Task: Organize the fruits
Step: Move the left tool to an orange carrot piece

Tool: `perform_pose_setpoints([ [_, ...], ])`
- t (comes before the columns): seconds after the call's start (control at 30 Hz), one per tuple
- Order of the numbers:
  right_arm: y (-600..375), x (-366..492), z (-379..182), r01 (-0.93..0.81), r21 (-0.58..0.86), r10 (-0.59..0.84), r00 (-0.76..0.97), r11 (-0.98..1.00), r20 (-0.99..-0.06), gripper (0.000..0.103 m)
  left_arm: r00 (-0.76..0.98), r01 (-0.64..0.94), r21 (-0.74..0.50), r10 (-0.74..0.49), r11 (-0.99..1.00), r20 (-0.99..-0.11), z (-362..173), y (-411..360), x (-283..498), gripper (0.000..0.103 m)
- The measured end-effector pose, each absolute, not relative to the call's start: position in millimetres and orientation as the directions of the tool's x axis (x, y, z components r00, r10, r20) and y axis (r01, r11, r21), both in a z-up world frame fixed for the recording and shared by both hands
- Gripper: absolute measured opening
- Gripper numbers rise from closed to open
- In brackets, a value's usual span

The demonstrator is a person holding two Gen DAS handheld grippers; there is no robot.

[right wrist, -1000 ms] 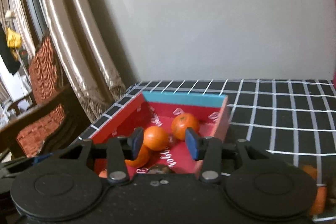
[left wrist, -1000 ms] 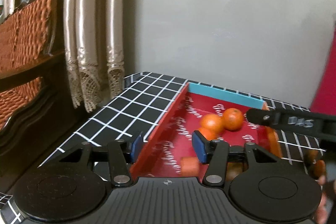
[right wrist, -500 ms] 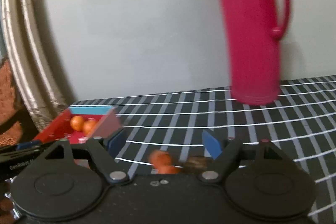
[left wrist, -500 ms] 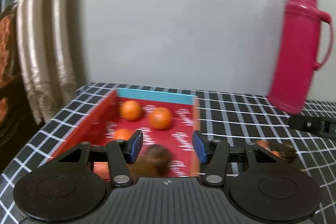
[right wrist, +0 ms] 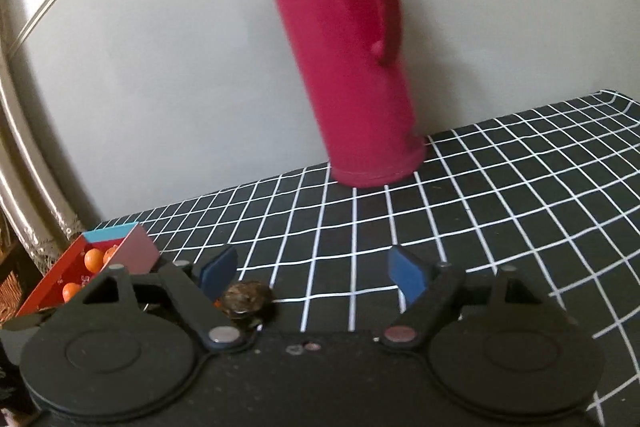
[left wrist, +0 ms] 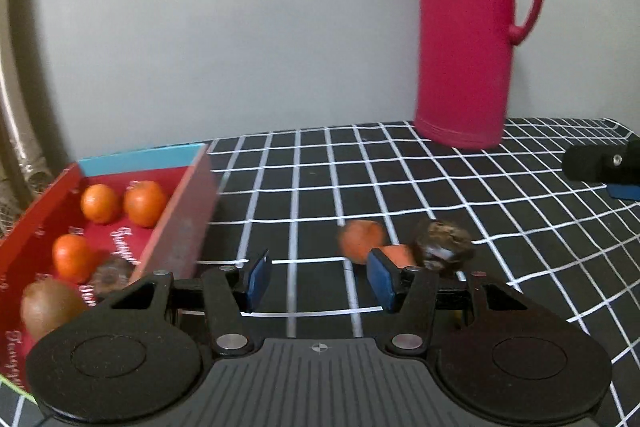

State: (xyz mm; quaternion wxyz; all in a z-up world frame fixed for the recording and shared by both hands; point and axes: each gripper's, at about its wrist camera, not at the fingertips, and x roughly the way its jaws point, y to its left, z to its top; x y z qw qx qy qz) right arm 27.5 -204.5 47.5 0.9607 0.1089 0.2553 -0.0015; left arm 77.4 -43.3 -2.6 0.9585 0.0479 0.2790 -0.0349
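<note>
A red box (left wrist: 176, 227) with a blue end wall stands at the left and holds several oranges (left wrist: 144, 203), a kiwi (left wrist: 48, 303) and a dark fruit. On the checked cloth lie an orange (left wrist: 362, 241), a second orange piece (left wrist: 400, 254) and a wrinkled brown fruit (left wrist: 444, 245). My left gripper (left wrist: 320, 283) is open and empty, just short of the loose orange. My right gripper (right wrist: 312, 275) has its jaws opening wide, with bare cloth between them. The brown fruit (right wrist: 246, 299) sits by its left finger. The red box (right wrist: 132, 251) is far to its left.
A tall pink thermos jug (left wrist: 472, 27) stands at the back against the grey wall, also the thermos jug (right wrist: 348, 67) ahead of the right gripper. The black cloth with a white grid (left wrist: 400, 179) covers the table. A beige curtain (right wrist: 24, 163) hangs at the left.
Both grippers have swung right, from over the red box to the loose fruit on the cloth. The right jaws have spread much wider. The thermos has come into view.
</note>
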Motion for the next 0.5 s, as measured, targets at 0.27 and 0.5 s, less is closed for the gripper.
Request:
perform_pose_setpoints([
  [0.27,-214,20,51,0.064,0.227,0.056,0.874,0.972,-0.483,0.084,0.848,0.104,0.071,-0.051,0.992,-0.527,-7,-58,74,0.053],
  [0.5,-208,19,53,0.048,0.223,0.067,0.874,0.974,-0.482,0.084,0.840,0.148,0.032,-0.109,0.988,-0.532,-3,-58,70,0.053],
])
